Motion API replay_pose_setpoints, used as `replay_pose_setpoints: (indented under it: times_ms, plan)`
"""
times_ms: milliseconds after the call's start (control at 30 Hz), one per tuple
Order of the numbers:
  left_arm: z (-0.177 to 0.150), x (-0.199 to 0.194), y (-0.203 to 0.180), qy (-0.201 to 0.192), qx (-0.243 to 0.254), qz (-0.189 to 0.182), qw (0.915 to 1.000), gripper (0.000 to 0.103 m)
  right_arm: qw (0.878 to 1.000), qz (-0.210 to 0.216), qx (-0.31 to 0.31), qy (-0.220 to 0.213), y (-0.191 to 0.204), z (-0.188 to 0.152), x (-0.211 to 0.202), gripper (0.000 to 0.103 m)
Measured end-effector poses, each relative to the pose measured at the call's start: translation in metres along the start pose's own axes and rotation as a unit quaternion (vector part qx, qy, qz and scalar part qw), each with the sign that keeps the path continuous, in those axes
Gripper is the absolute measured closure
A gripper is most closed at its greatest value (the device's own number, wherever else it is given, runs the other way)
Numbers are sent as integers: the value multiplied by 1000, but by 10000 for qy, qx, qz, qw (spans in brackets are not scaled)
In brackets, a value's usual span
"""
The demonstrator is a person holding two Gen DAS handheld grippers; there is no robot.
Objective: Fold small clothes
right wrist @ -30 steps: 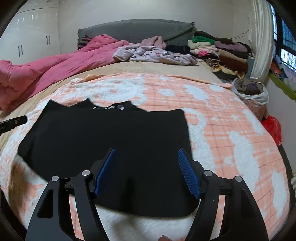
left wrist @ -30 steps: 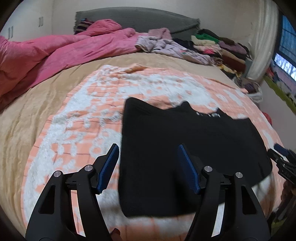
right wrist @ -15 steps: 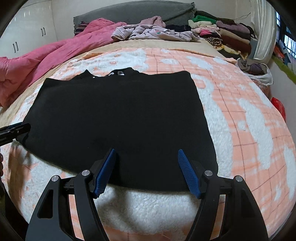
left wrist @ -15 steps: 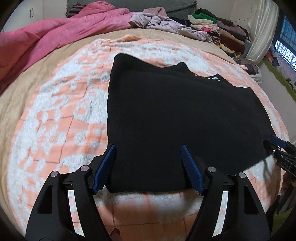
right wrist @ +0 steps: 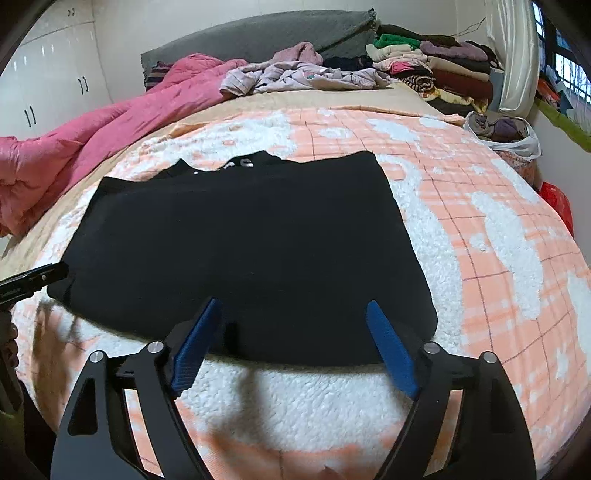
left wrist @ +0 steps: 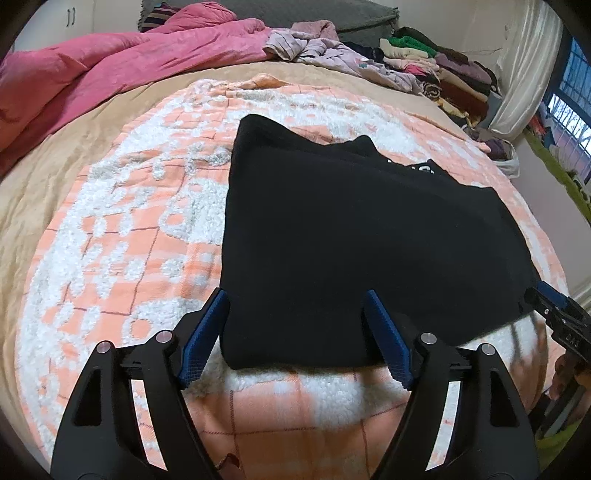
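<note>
A bed is seen filling both views, covered by an orange-and-white fleece blanket [left wrist: 122,236] over a tan sheet [left wrist: 44,184]. A pink quilt [left wrist: 110,62] is bunched at the upper left of the left wrist view, and a grey headboard [right wrist: 258,33] is seen at the top centre of the right wrist view. A loose heap of pale clothes [right wrist: 295,75] is seen top centre, with a stack of folded clothes [right wrist: 436,62] at the upper right beside it. White wardrobe doors [right wrist: 48,74] are seen at the upper left of the right wrist view. The black garment [left wrist: 351,236] is laid flat on the blanket at frame centre in both views, with white lettering visible at its far edge. The left gripper [left wrist: 295,328] is seen at the bottom centre of its own view, jaws wide and opening, the garment's near left corner lying between the blue pads [left wrist: 201,338] without being pressed. The right gripper [right wrist: 293,334] is seen at the bottom centre of its view, jaws wide and opening, the garment's near hem lying between the pads, not pinched. Each gripper's tip is glimpsed at the edge of the other's view, at the garment's corner.
</note>
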State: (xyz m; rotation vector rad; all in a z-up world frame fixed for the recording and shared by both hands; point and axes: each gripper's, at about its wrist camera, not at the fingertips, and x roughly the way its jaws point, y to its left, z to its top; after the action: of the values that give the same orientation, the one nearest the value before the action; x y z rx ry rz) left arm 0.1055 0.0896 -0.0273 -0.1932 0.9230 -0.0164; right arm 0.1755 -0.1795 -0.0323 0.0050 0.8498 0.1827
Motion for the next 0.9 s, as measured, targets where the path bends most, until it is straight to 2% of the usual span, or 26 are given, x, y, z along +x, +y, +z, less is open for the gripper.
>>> replay_pose_setpoints:
  times_ms: [100, 233, 400, 900]
  plan:
    - [0, -4, 0, -40, 8, 43, 10000, 24, 10000, -30, -8, -60, 1, 0, -6, 15]
    - [1, -8, 0, -64, -26, 9, 10000, 20, 9999, -11, 22, -140, 3, 1, -14, 9]
    - [4, -16, 0, -163, -44, 60, 9998, 10, 9998, -31, -91, -197, 12, 1, -20, 6]
    - [6, -35, 8, -345, -125, 155, 9992, 10, 9979, 191, -502, -349, 51, 2, -35, 5]
